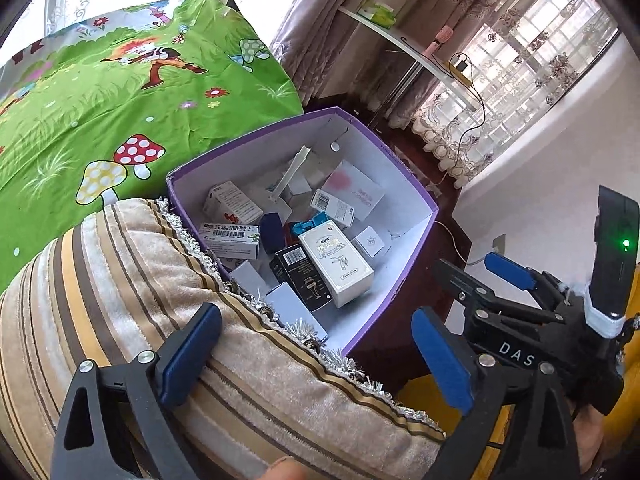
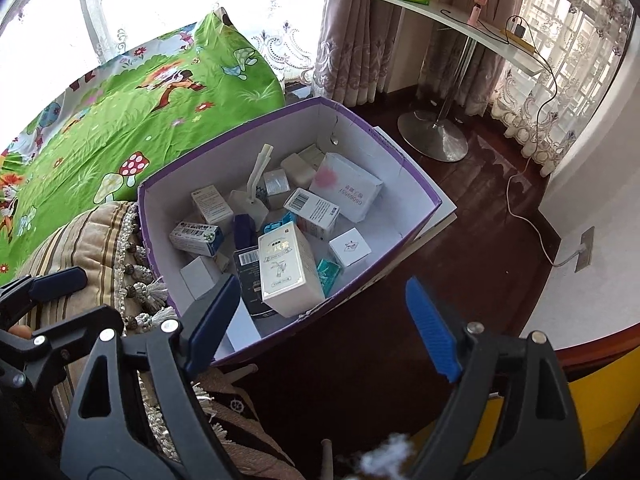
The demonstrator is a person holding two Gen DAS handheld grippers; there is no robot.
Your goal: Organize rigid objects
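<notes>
A purple box (image 1: 248, 136) (image 2: 224, 132) with a white inside stands open on the dark floor beside a bed. It holds several small packages. On top lies a tall white carton (image 1: 336, 268) (image 2: 288, 272), which leans on a black barcode box (image 1: 300, 276) (image 2: 246, 272). My left gripper (image 1: 316, 360) hangs open over a striped cushion (image 1: 140, 280), short of the box, with nothing between its blue pads. My right gripper (image 2: 320, 328) is open too, above the box's near corner and the floor, and holds nothing. Each gripper shows at the edge of the other's view: the right (image 1: 476, 276), the left (image 2: 36, 288).
A bed with a green cartoon sheet (image 1: 120, 100) lies left of the box. A white shelf on a metal pedestal (image 2: 436, 136) stands by the curtains, and a cable (image 2: 524, 208) trails across the dark wood floor to a wall socket. Something yellow (image 2: 592, 400) fills the bottom right.
</notes>
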